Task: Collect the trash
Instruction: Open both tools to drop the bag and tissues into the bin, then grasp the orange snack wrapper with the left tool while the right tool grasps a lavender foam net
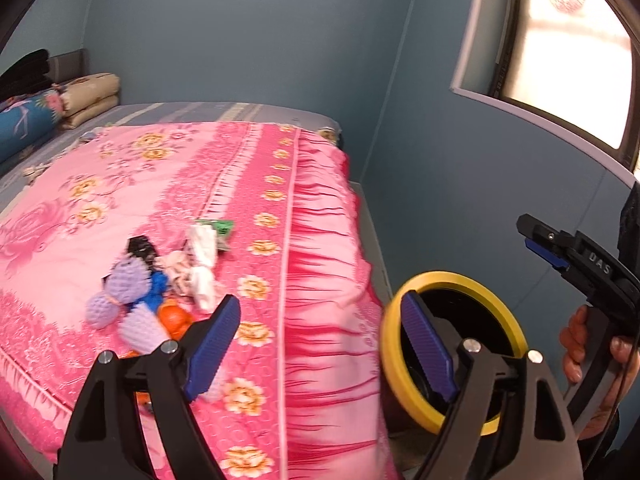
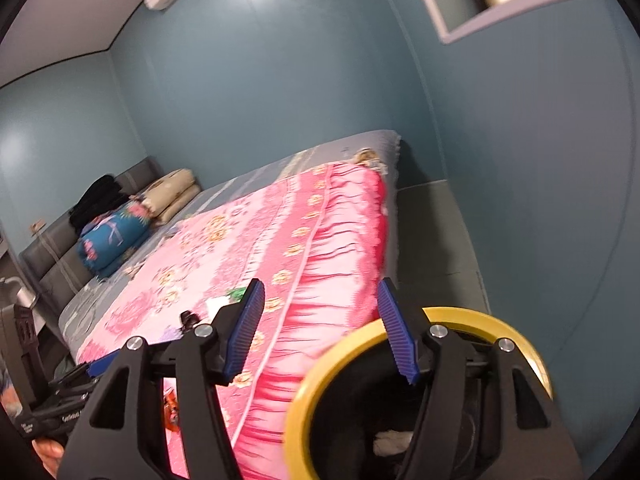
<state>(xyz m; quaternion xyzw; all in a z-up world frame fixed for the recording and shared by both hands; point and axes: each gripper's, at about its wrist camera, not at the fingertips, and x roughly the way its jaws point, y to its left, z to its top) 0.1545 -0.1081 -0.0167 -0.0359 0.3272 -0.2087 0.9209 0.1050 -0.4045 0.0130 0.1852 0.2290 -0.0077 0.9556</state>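
A small pile of litter lies on the pink floral bedspread (image 1: 120,184): crumpled white paper (image 1: 202,264), a green wrapper (image 1: 220,226), a purple knitted toy (image 1: 124,280), an orange piece (image 1: 174,318) and a black scrap (image 1: 140,248). My left gripper (image 1: 320,320) is open and empty, just right of the pile and above the bed's edge. A black bin with a yellow rim (image 1: 452,280) stands beside the bed. In the right wrist view, my right gripper (image 2: 320,300) hangs open and empty over the bin's rim (image 2: 320,380). A white wad (image 2: 394,440) lies inside the bin.
Folded quilts and a blue floral bolster (image 1: 28,120) sit at the head of the bed, with dark clothes (image 2: 96,196) on the grey headboard. Blue walls close in behind, with a window (image 1: 568,60) on the right. A narrow strip of floor (image 2: 432,240) runs between bed and wall.
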